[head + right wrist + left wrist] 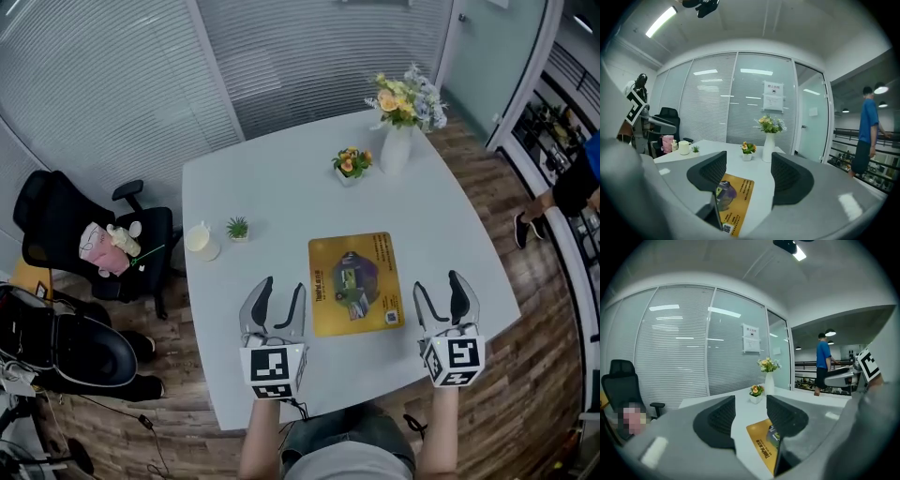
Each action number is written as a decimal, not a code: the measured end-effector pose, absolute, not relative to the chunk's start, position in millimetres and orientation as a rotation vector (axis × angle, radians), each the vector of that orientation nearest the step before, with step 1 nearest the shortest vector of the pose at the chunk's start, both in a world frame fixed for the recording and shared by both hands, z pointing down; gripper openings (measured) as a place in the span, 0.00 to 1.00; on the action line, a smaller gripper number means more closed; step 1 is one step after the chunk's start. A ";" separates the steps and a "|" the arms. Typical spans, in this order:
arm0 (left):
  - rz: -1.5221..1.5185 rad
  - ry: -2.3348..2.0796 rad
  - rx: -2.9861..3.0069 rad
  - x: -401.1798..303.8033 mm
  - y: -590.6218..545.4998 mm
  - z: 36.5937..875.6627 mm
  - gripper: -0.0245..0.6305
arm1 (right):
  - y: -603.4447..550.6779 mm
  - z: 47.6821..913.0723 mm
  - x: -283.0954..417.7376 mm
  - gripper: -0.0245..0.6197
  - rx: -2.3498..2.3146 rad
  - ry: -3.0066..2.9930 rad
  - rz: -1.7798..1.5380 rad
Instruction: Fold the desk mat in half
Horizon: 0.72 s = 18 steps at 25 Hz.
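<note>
The desk mat (354, 281) looks smooth and printed on the matt white table (272, 187), ringed by wood-plank floor (534, 375).

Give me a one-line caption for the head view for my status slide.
Open left gripper and open right gripper flank the flat, unfolded desk mat on the white table.

Now showing the desk mat (355, 282) flat and fully unfolded on the white table (262, 197), near the front edge. Wears a yellow-gold face with a dark purple-green picture in the middle, print down the left side, a QR code in the near right corner. Sits slightly askew.
</note>
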<state>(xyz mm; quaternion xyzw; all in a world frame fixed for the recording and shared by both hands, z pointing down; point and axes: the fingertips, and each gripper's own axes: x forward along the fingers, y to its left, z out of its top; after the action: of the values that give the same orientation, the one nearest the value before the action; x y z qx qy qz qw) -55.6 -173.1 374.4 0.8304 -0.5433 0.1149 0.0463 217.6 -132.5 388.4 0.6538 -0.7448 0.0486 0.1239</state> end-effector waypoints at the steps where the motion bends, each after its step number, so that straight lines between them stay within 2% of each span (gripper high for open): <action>1: 0.362 -1.644 2.536 -54.7 -176.0 378.3 0.33 | -135.2 392.8 216.2 0.52 1.889 -2.170 0.146; 18: 0.666 -1.392 2.579 -31.4 -194.1 444.5 0.33 | -153.2 466.4 193.2 0.51 1.430 -2.199 0.176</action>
<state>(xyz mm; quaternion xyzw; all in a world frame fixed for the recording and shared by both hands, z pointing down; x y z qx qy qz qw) -31.4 -194.1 444.5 0.8562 -0.4621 0.2210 0.0680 193.2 -153.2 466.4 0.5261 -0.8092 0.0648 0.2536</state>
